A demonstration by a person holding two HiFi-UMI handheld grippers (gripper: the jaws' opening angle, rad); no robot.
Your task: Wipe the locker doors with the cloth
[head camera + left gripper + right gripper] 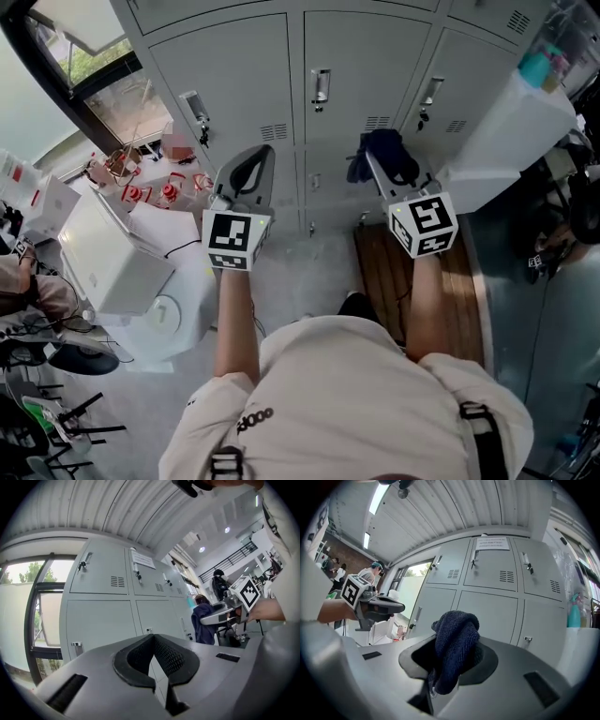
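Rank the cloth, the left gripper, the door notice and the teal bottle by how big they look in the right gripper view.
1. The cloth, though it is also nearest the camera.
2. The left gripper.
3. The notice and the bottle look about alike, so they are not ranked against each other.

The head view looks steeply down on the lockers (234, 84); both gripper views face them from close, angled upward.

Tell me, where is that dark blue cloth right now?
The dark blue cloth is clamped in the right gripper's jaws, held up before the grey locker doors, at the right of the head view beside the left gripper.
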